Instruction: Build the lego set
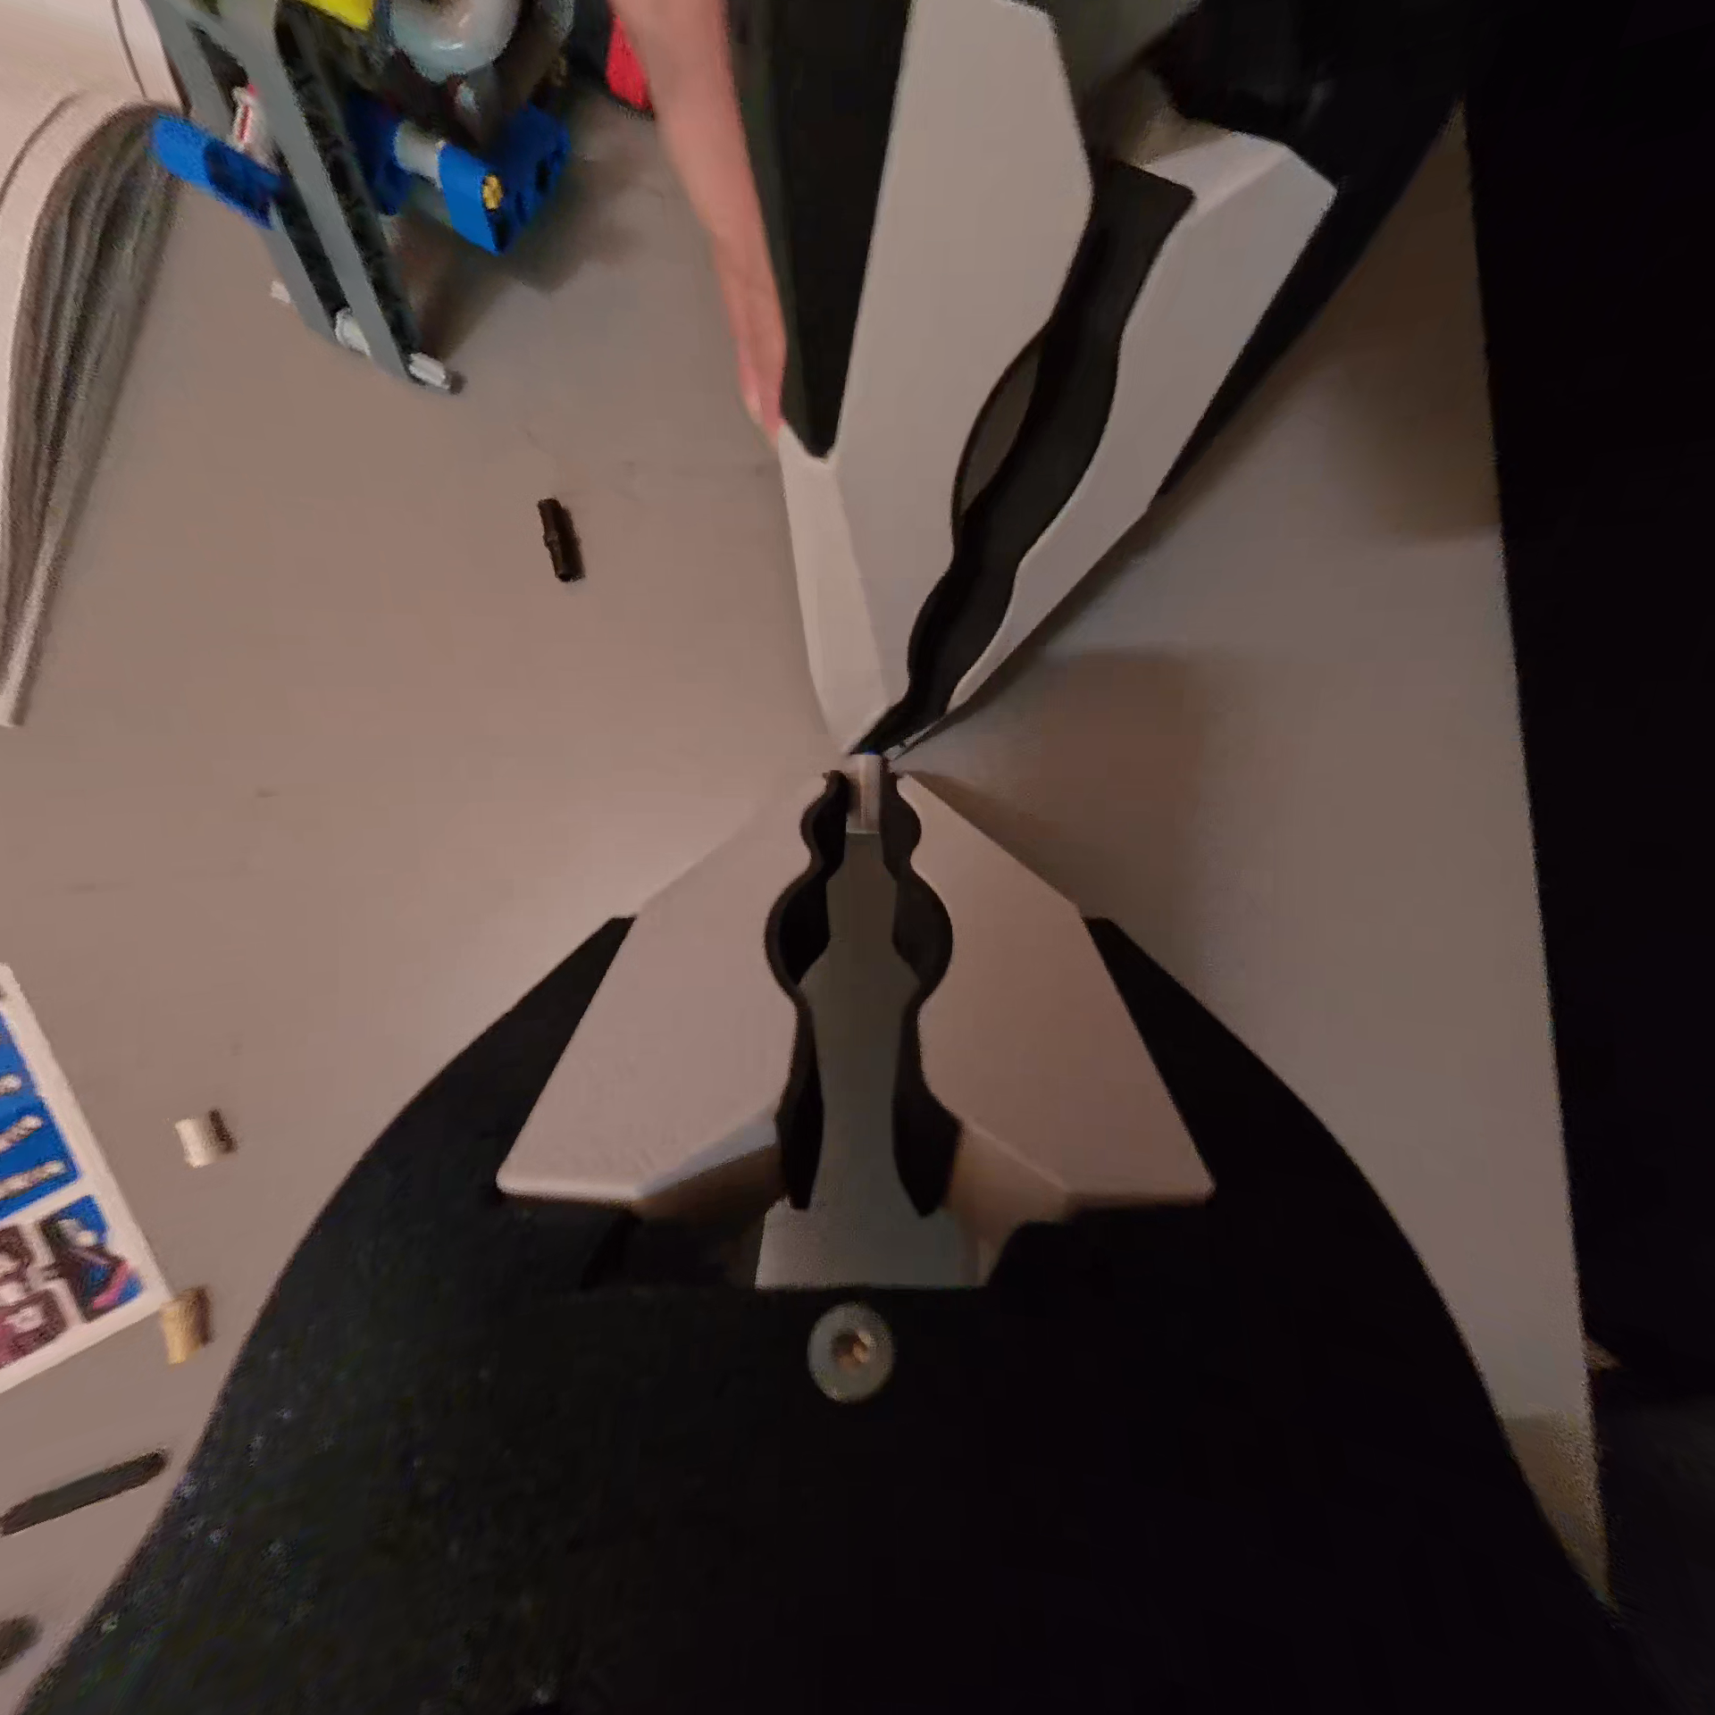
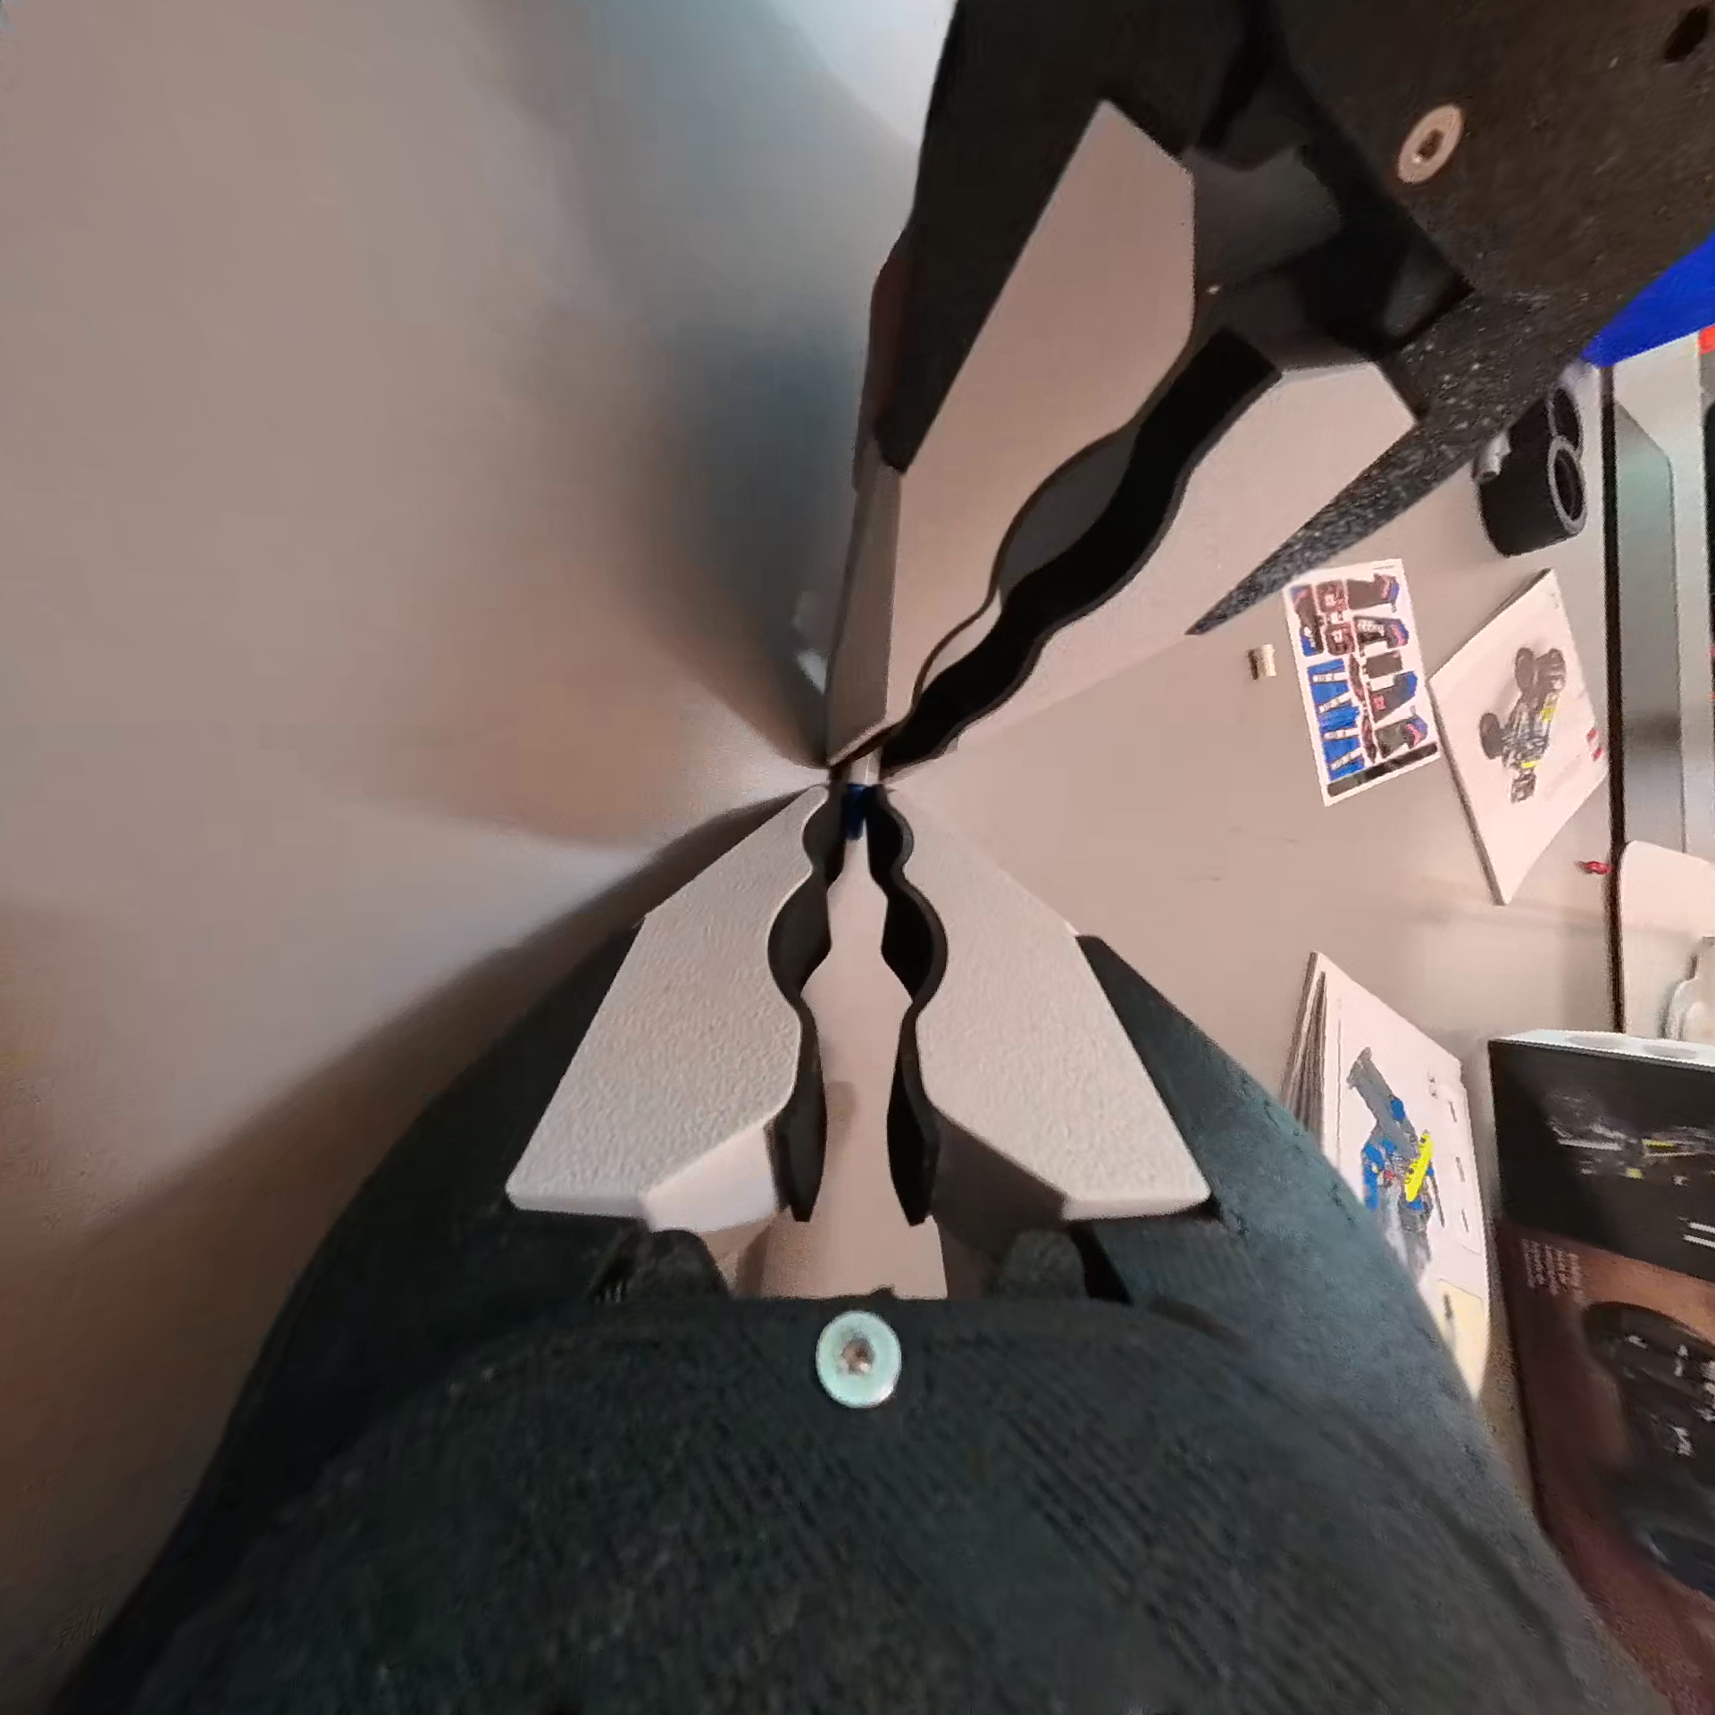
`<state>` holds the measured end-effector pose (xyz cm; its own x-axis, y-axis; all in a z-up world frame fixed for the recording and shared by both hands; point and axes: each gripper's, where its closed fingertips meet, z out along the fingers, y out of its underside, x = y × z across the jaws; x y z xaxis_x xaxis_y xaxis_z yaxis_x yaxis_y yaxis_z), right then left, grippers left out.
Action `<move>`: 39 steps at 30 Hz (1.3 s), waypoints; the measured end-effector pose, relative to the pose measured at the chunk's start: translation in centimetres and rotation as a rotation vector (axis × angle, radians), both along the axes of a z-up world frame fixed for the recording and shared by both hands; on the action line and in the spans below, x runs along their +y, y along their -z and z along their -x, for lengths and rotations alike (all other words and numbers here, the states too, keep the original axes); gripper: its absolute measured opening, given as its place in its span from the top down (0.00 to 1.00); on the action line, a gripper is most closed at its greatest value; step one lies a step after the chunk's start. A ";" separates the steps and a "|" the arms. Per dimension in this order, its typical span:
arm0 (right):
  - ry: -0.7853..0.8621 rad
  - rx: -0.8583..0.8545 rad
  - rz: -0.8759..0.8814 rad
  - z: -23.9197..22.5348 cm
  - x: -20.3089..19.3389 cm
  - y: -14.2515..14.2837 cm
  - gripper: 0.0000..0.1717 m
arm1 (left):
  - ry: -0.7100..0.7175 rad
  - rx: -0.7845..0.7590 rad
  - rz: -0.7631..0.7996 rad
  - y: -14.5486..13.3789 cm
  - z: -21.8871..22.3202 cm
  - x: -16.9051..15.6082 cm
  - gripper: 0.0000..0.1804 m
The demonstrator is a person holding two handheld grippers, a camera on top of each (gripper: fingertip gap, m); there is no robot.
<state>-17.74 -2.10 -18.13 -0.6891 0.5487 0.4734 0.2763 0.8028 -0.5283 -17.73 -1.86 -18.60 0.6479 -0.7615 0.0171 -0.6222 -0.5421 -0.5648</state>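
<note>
The left gripper [image 1: 865,805] is closed on a small grey peg [image 1: 867,796], its pads pressing the peg's sides so that the peg's long axis runs out along the fingers. The right gripper [image 2: 856,809] is closed in the same way on a small blue pin [image 2: 854,809], which also points forward out of its tips.

The two grippers meet tip to tip: seen from the left wrist, the right gripper comes in from above and right, and the blue pin's end sits right at the end of the grey peg, nearly in line; whether they touch I cannot tell.

Farther off on the table [image 1: 371,835] lie a black pin [image 1: 560,540], a sticker sheet [image 2: 1357,679], booklets [image 2: 1522,733], and a grey and blue brick model [image 1: 371,176].
</note>
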 end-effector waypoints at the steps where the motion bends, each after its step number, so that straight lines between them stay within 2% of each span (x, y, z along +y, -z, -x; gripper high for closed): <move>1: 0.004 -0.007 0.003 0.0 0.0 0.0 0.99 | -0.017 -0.028 0.016 0.0 0.0 0.0 0.98; 6: 0.047 -0.002 0.051 0.2 0.0 0.0 0.98 | -0.115 -0.131 0.109 -0.1 0.0 0.1 0.98; 9: 0.089 -0.021 0.139 0.1 0.0 0.0 0.99 | -0.098 -0.132 0.042 0.0 0.0 0.0 0.98; 13: 0.155 -0.046 0.231 -0.2 0.2 -0.2 0.95 | -0.095 -0.147 0.006 0.0 0.1 0.0 0.98; 19: 0.155 -0.038 0.316 -0.2 0.1 0.0 0.99 | -0.053 -0.124 -0.040 0.0 0.0 -0.1 0.98; 26: 0.148 -0.021 0.296 0.0 -0.1 0.0 0.99 | -0.001 -0.095 -0.070 -0.1 -0.2 0.0 0.98; 32: 0.171 -0.036 0.317 -0.2 0.0 0.0 0.99 | -0.047 -0.137 -0.091 -0.1 -0.4 0.0 0.97; 33: 0.177 -0.035 0.314 -0.3 0.0 0.0 0.99 | -0.062 -0.147 -0.095 -0.1 -0.5 -0.1 0.97; 35: 0.192 -0.033 0.303 -0.7 0.1 0.0 0.99 | -0.062 -0.171 -0.079 -0.2 -0.9 -0.8 0.88; 39: 0.199 -0.030 0.290 -1.6 0.2 0.0 0.99 | -0.094 -0.150 -0.110 -0.1 -0.8 -0.6 0.92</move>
<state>-16.13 -1.90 -18.11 -0.5668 0.7820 0.2591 0.4311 0.5496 -0.7156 -16.90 -2.50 -18.46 0.7129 -0.7002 0.0390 -0.4761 -0.5240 -0.7062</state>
